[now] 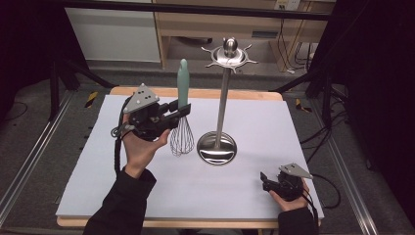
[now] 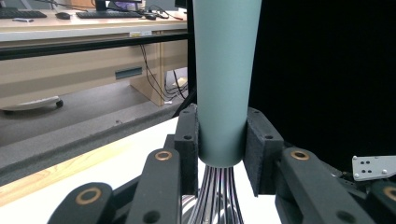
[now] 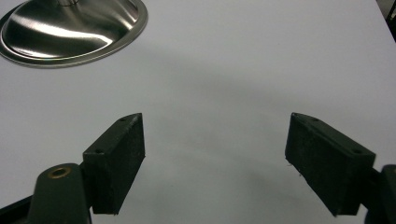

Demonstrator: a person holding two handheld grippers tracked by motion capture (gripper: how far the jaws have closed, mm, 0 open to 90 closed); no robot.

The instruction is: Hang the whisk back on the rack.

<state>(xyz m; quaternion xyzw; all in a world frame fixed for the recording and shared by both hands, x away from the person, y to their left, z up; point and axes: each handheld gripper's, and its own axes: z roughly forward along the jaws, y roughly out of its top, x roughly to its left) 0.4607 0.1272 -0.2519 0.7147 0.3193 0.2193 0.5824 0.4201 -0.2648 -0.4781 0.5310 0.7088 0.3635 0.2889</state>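
A whisk (image 1: 182, 115) with a pale green handle (image 2: 224, 84) and wire loops stands upright, handle up, lifted over the white table. My left gripper (image 1: 182, 110) is shut on the lower end of that handle; both pads (image 2: 188, 140) press its sides, with the wires (image 2: 219, 196) hanging below. A steel utensil stand (image 1: 222, 98) with a round base (image 3: 70, 28) and hooked top ring (image 1: 230, 55) stands just right of the whisk. My right gripper (image 1: 264, 180) rests low at the table's front right, open, with bare table between its pads (image 3: 119, 158).
The white table top (image 1: 147, 186) lies on a wooden board, edges near on all sides. Beyond the far edge are a wooden desk (image 2: 70, 65) with cables, and black tripod legs (image 1: 68, 73) at both far corners.
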